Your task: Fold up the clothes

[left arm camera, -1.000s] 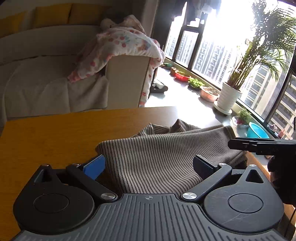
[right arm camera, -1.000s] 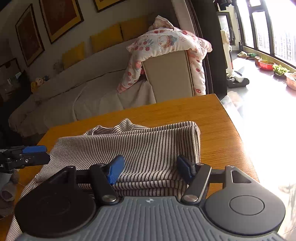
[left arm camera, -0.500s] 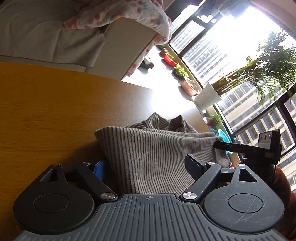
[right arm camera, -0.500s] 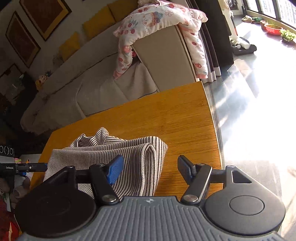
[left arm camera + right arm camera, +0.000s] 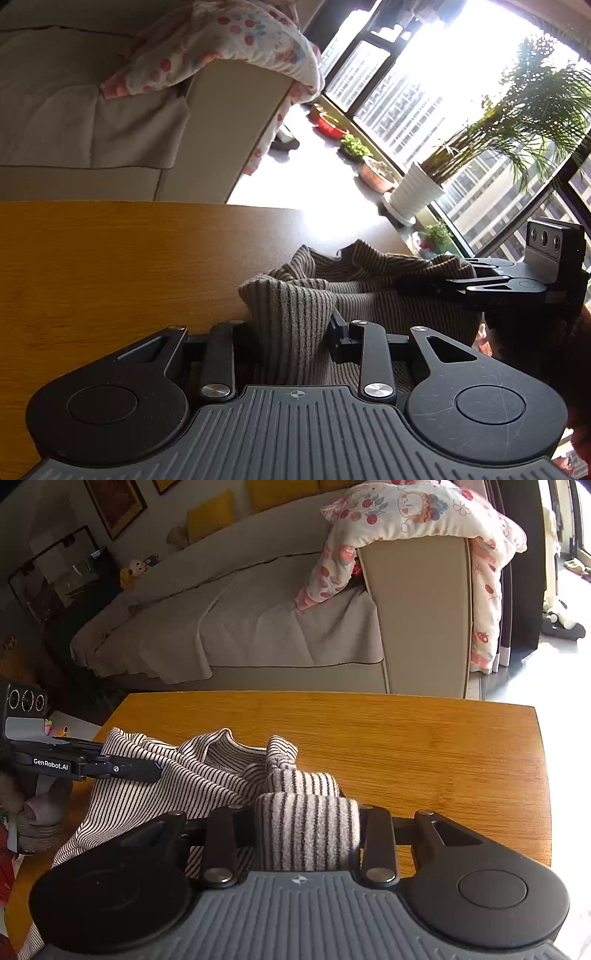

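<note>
On the wooden bench [image 5: 406, 738], the left hand-held gripper [image 5: 291, 332] and right hand-held gripper [image 5: 306, 830] were each closing, pinching a fold of the striped sweater [image 5: 177, 775].

Left gripper [image 5: 291, 332] pointing down, jaws closing on bunched cloth between them. Right gripper [image 5: 306, 830] same, closing on a folded wad.

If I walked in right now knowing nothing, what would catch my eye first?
Probably the striped garment bunched on the wooden table, pinched at both ends: the right gripper and the left gripper are each closing on a thick fold of it. Behind, a cherry-print blanket drapes over the beige sofa's arm, and a potted palm stands by the bright window.
</note>
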